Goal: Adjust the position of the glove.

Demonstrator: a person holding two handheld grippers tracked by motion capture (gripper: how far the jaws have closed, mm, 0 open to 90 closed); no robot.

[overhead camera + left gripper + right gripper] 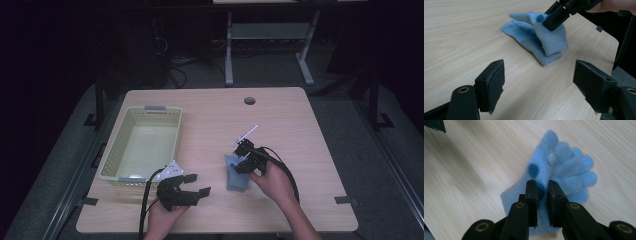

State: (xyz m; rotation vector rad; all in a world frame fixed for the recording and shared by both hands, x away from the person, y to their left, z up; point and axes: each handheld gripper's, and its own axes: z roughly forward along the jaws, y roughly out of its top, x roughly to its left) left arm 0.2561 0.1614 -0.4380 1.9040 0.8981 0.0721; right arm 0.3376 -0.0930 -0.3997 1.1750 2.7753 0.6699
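Two light blue fleece gloves (235, 178) lie stacked on the wooden table, right of centre. My right gripper (242, 161) is shut on a fold of the upper glove (569, 170), pinching it near a dark blue dot; its jaws stand almost together with fabric between them. In the left gripper view that upper glove (551, 40) is raised a little off the lower glove (524, 37) by the right gripper (556, 17). My left gripper (198, 183) hovers open and holds nothing, near the front edge, a short way left of the gloves (539, 72).
A pale green plastic basket (112, 150) stands at the table's left. A thin white stick (247, 134) lies just beyond the right gripper. A round cable hole (249, 100) is near the far edge. Desk legs stand on the floor behind.
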